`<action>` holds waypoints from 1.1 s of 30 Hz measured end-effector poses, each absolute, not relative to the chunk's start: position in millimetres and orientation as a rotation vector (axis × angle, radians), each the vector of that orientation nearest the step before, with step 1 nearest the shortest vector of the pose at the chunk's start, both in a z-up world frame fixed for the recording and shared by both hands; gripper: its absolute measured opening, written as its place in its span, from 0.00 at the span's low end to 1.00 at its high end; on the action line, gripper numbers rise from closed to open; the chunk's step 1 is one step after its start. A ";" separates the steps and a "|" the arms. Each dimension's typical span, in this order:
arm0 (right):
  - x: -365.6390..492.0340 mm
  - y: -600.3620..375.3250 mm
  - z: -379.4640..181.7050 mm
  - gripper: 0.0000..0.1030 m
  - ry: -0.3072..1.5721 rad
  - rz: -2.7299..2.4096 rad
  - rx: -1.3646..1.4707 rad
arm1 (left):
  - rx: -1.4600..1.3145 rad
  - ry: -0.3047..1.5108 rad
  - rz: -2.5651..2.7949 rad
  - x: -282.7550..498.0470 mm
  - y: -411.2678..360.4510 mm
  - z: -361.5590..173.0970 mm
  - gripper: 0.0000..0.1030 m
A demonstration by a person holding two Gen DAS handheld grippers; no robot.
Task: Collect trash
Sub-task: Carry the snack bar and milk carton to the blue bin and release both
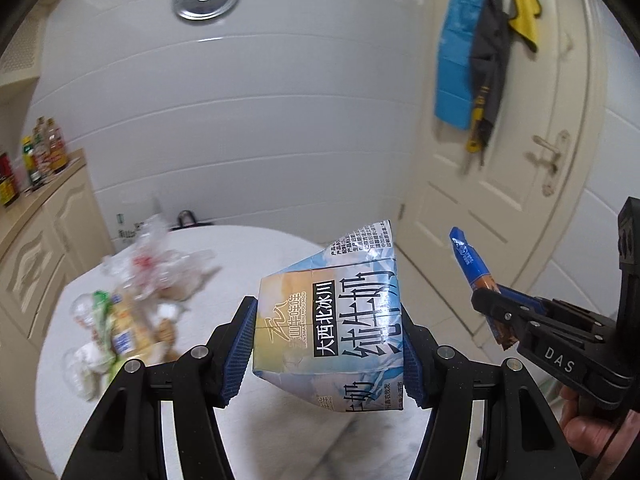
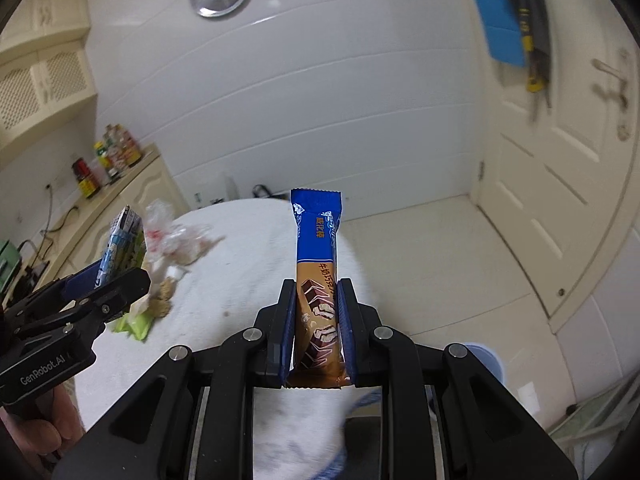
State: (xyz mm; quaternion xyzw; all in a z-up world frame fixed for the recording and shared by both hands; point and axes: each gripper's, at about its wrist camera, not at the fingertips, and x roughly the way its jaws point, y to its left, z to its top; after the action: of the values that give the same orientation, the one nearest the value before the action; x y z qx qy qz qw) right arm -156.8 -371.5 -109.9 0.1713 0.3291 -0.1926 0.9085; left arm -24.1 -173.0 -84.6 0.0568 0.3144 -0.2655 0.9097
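My left claw [image 1: 328, 344] grips a crumpled milk carton [image 1: 332, 320]; my right claw [image 2: 318, 328] pinches a snack wrapper [image 2: 318, 280]. Both above the desk [image 2: 248, 280] with litter [image 1: 132, 304].

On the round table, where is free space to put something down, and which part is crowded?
The table is bare along its far rim and its door-side half. The side nearest the cabinet is crowded: a clear plastic bag, wrappers.

A round table [image 1: 280, 432] under white cloth — crumpled clear plastic bags [image 1: 160, 264] and snack wrappers [image 1: 120, 332] litter its left side
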 end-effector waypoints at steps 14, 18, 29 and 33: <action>-244.1 -497.0 -163.5 0.19 0.737 -0.671 0.531 | 0.274 0.804 -0.836 -14.7 -339.3 -146.9 0.57; -256.5 -526.2 -194.0 0.19 0.778 -0.703 0.599 | 0.330 0.863 -0.866 -5.2 -378.4 -177.5 0.57; -259.8 -584.3 -269.1 0.21 0.867 -0.735 0.743 | 0.449 0.999 -0.869 63.7 -471.5 -246.1 0.65; -260.1 -600.7 -284.7 0.26 0.880 -0.749 0.777 | 0.485 1.017 -0.834 81.6 -490.4 -264.0 0.89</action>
State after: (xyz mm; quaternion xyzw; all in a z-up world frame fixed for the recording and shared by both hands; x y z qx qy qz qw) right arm -260.1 -600.7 -284.7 0.3579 0.4054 -0.3449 0.7672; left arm 81.6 -490.4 -264.0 0.2229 0.4680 -0.3839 0.7641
